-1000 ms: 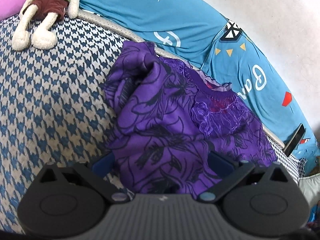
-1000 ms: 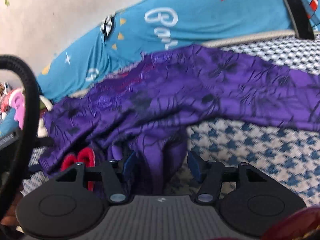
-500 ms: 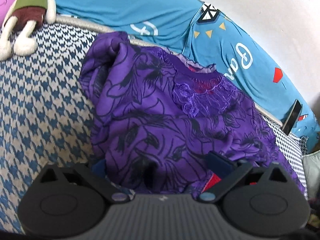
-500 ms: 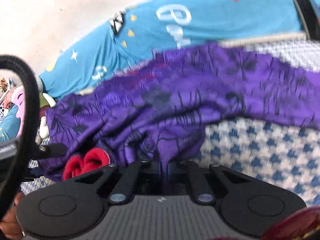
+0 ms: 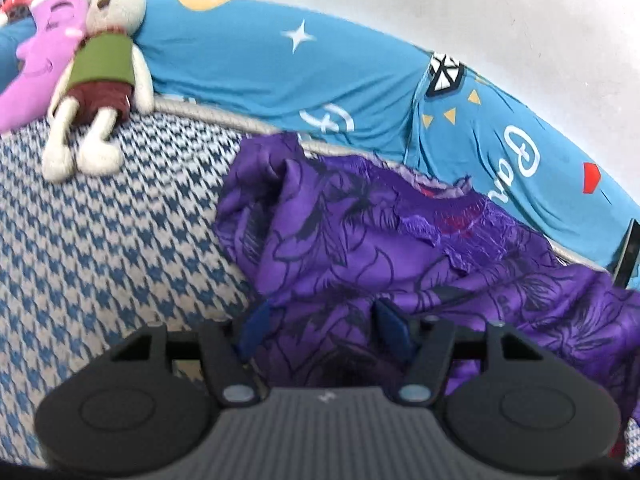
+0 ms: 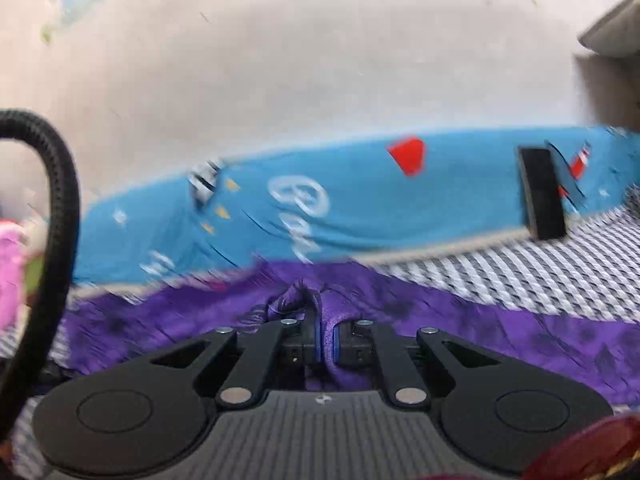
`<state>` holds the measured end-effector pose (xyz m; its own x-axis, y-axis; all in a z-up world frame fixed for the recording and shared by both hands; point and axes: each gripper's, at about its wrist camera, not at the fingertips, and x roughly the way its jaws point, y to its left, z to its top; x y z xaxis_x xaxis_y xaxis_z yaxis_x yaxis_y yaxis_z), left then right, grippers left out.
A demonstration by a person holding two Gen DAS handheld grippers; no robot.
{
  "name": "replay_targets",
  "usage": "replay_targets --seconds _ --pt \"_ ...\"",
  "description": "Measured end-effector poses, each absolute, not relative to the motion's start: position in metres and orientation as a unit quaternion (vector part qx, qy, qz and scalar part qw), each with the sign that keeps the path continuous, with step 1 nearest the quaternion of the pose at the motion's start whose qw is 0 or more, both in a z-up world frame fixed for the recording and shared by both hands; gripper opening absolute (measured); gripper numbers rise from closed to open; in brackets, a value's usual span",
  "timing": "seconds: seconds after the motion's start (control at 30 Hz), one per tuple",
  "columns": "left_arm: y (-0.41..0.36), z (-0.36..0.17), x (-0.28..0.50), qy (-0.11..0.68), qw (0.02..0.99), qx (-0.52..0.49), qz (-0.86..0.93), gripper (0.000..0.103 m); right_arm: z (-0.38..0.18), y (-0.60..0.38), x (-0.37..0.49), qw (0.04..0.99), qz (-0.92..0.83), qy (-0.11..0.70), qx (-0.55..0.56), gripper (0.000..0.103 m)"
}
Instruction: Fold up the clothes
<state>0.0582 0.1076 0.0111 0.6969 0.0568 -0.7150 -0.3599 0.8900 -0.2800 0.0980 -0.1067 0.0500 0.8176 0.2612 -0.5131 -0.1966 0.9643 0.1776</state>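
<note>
Since a second ago, the right gripper point(image 6: 326, 346) has pinched shut on a fold of the purple top point(image 5: 380, 240) and lifted it up, and the left gripper point(image 5: 324, 330) has narrowed its jaws around the cloth. Right now the right one squeezes a bunched ridge of the shiny purple cloth tight between its blue pads point(image 6: 316, 342). The left one has cloth bunched between its blue pads point(image 5: 256, 326), but its jaws stand partly apart, so I cannot tell if it really grips.

The purple top lies crumpled on the checked blue and white bed cover point(image 5: 100, 240), near the far edge of the bed. Its lacy neck points to the far edge. Behind it, a blue pillow point(image 5: 248, 64) with stars and white letters runs along the wall. A toy rabbit point(image 5: 100, 80) in a green shirt lies at the far left corner, touching a pink toy point(image 5: 40, 72). A dark phone point(image 6: 540, 194) leans on the pillow at the far right.
</note>
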Motion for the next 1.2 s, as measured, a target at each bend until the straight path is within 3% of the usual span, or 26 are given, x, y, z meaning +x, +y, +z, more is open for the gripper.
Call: replay_targets --seconds 0.03,0.1,0.3,0.43,0.53,0.7,0.9,1.03,1.2 --pt "0.108 0.011 0.059 0.373 0.898 -0.207 0.112 0.066 0.044 -0.106 0.103 0.947 0.113 0.295 0.057 0.008" --pt "0.11 0.011 0.058 0.371 0.897 -0.219 0.102 0.083 0.042 -0.109 0.106 0.942 0.109 0.31 0.072 0.01" --pt "0.11 0.018 0.052 0.351 0.903 -0.223 0.105 0.097 0.047 -0.107 0.097 0.946 0.127 0.293 0.057 0.017" --pt "0.109 0.025 0.05 0.348 0.905 -0.221 0.11 0.099 0.042 -0.1 0.097 0.934 0.141 0.326 0.033 0.047" --pt "0.109 0.03 0.046 0.344 0.907 -0.216 0.106 0.1 0.034 -0.093 0.099 0.928 0.128 0.35 0.005 0.054" --pt "0.115 0.038 0.038 0.338 0.91 -0.211 0.112 0.103 0.036 -0.104 0.089 0.929 0.108 0.353 0.019 0.055" --pt "0.123 0.038 0.033 0.343 0.902 -0.229 0.124 0.103 0.053 -0.119 0.067 0.948 0.103 0.294 0.056 0.055" --pt "0.121 0.04 0.03 0.341 0.905 -0.218 0.131 0.103 0.059 -0.104 0.054 0.95 0.153 0.269 0.043 0.056" --pt "0.12 0.039 0.027 0.344 0.906 -0.21 0.133 0.103 0.049 -0.069 0.044 0.923 0.244 0.296 0.034 0.056"
